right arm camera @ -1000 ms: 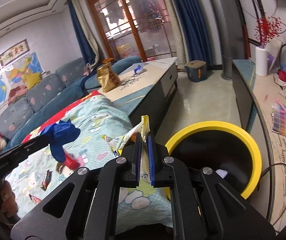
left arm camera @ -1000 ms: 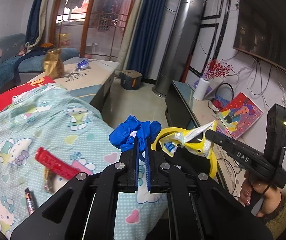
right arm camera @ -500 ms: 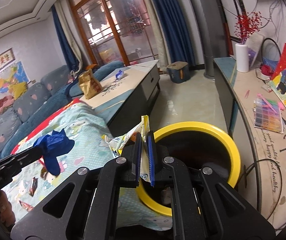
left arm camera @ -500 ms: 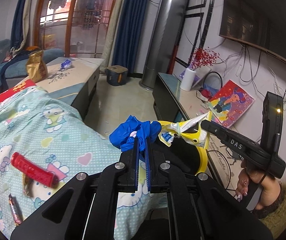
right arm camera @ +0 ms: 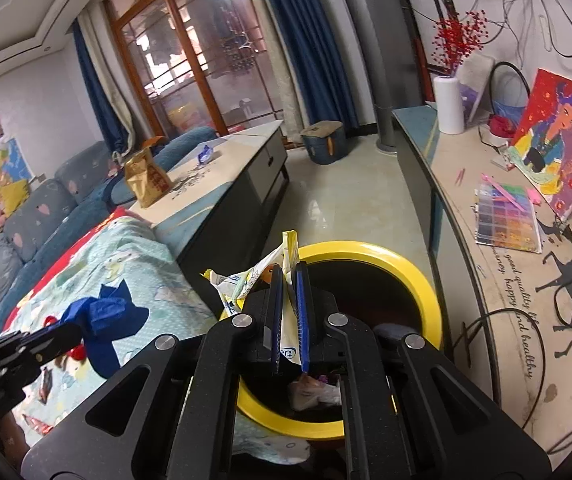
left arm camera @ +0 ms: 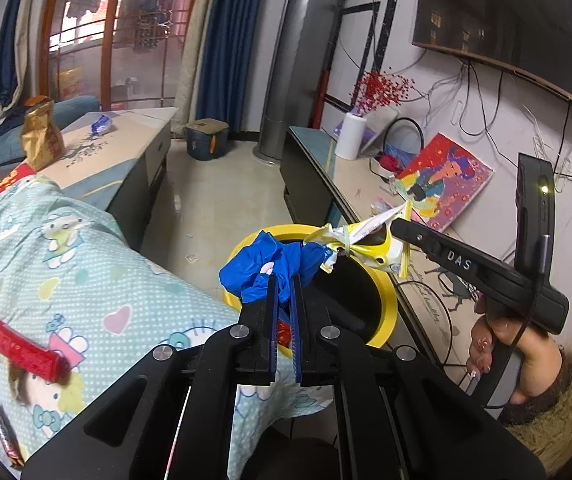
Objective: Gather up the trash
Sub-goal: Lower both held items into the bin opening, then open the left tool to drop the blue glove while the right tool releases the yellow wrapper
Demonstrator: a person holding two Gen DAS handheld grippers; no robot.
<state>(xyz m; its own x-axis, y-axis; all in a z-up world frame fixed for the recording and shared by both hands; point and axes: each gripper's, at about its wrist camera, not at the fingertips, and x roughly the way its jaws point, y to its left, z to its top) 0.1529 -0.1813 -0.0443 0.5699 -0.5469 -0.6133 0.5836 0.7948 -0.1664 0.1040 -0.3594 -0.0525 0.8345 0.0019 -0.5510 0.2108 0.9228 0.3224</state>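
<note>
My left gripper (left arm camera: 283,280) is shut on a crumpled blue wrapper (left arm camera: 269,264) and holds it over the near rim of the yellow-rimmed bin (left arm camera: 386,304). My right gripper (right arm camera: 290,276) is shut on a yellow and white wrapper (right arm camera: 261,276) above the bin (right arm camera: 370,250); from the left wrist view that wrapper (left arm camera: 366,240) hangs over the bin's mouth. The blue wrapper also shows in the right wrist view (right arm camera: 105,316). Some trash (right arm camera: 314,394) lies inside the bin.
A Hello Kitty blanket (left arm camera: 85,280) holds a red roll (left arm camera: 21,348) and a small dark wrapper (left arm camera: 3,432). A low table carries a gold bag (left arm camera: 41,136) and a blue wrapper (left arm camera: 101,124). A TV bench (right arm camera: 506,280) stands right of the bin.
Both grippers have moved toward the bin with their wrappers still held. The bin now sits closer and more centred below both. The blanket has slid left.
</note>
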